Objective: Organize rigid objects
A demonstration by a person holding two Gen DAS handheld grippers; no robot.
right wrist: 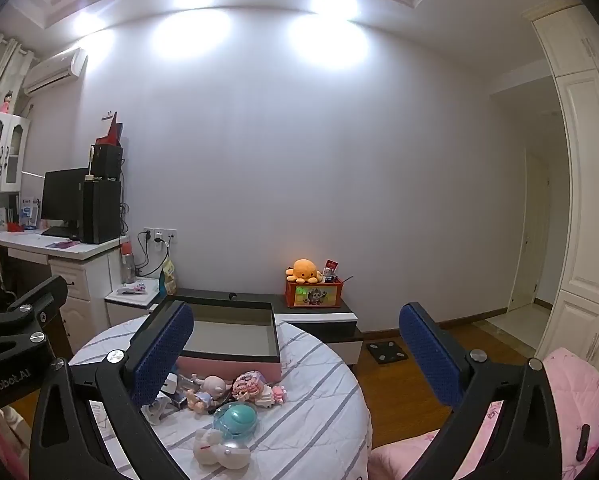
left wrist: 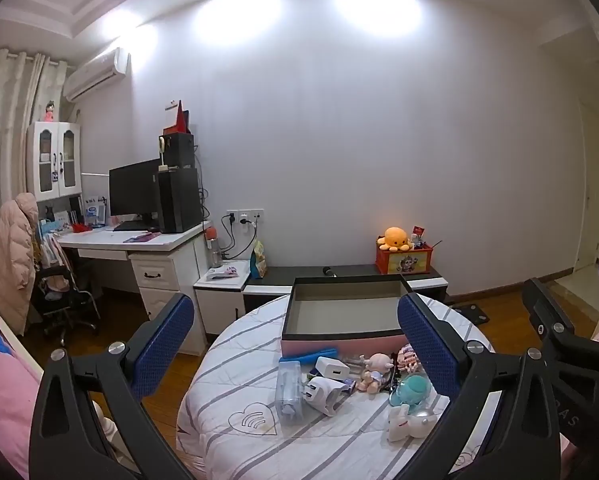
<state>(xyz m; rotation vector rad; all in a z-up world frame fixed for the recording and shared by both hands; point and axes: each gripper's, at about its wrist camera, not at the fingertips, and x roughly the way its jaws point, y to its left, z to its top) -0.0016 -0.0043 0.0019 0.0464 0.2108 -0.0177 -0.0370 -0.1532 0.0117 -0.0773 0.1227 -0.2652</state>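
A pink box (left wrist: 339,346) with a black rim stands open and empty on a round striped table (left wrist: 239,360). In front of it lies a small heap: a clear plastic case (left wrist: 288,392), two white chargers (left wrist: 321,394), a doll figure (left wrist: 373,370), a teal round toy (left wrist: 411,390) and a white bunny toy (left wrist: 409,424). My left gripper (left wrist: 295,312) hovers open just short of the heap, holding nothing. My right gripper (right wrist: 295,320) is open too, to the right of the table, with the box (right wrist: 227,364), the doll (right wrist: 209,390) and the teal toy (right wrist: 235,418) near its left finger.
A low black and white cabinet (left wrist: 339,272) stands behind the table, with an orange plush (left wrist: 395,238) on a red crate. A desk with a monitor (left wrist: 135,196) and a chair (left wrist: 59,292) are at the left. Pink bedding (right wrist: 559,400) and a floor scale (right wrist: 387,350) lie at the right.
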